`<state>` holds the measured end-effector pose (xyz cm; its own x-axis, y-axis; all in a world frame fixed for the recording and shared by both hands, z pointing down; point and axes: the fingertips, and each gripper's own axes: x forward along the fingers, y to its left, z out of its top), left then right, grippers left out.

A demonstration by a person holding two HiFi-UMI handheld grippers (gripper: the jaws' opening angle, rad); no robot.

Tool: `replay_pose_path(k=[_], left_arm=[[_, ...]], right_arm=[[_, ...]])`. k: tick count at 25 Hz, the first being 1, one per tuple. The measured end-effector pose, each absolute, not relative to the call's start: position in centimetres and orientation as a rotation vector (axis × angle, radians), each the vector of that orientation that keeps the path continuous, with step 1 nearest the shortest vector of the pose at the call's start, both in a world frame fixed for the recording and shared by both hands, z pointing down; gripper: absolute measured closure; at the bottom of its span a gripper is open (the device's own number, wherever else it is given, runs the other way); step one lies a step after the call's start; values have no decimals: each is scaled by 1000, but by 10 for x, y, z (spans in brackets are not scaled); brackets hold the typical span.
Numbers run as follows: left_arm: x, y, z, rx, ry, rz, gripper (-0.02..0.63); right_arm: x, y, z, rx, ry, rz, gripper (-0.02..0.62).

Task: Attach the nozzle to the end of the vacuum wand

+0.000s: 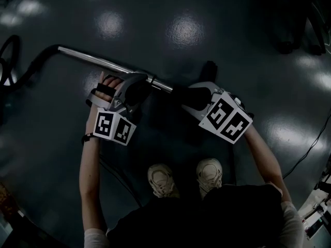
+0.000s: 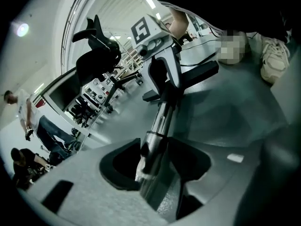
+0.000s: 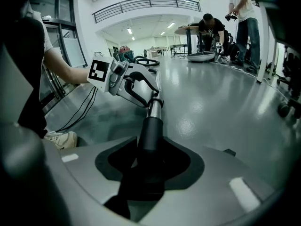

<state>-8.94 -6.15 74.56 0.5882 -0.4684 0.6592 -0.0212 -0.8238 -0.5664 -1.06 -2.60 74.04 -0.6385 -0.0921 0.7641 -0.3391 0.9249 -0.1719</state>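
A shiny metal vacuum wand [image 1: 98, 61] lies slanted over the dark floor, from upper left down toward the middle. My left gripper [image 1: 135, 84] is shut on it near its lower end; in the left gripper view the wand [image 2: 157, 126] runs out between the jaws. The black nozzle [image 1: 181, 93] sits at the wand's end, in line with it, and my right gripper [image 1: 190, 95] is shut on it. In the right gripper view the nozzle [image 3: 150, 133] is between the jaws and meets the metal wand [image 3: 154, 108] just beyond them. The joint itself is too dark to judge.
A black hose [image 1: 23, 68] curls away from the wand's far end at the left. The person's shoes [image 1: 163, 180] stand just below the grippers. A cable [image 1: 310, 143] crosses the floor at right. People [image 3: 242, 18] and office chairs [image 2: 96, 55] are farther off.
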Motion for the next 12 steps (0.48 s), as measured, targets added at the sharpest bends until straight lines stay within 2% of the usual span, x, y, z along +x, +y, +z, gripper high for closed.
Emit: replay_pose_path(k=[12], left_arm=[[-121,-92,766,-2197,451,-1276,383]], right_arm=[[-8,-26,740,292,-2259,403,417]])
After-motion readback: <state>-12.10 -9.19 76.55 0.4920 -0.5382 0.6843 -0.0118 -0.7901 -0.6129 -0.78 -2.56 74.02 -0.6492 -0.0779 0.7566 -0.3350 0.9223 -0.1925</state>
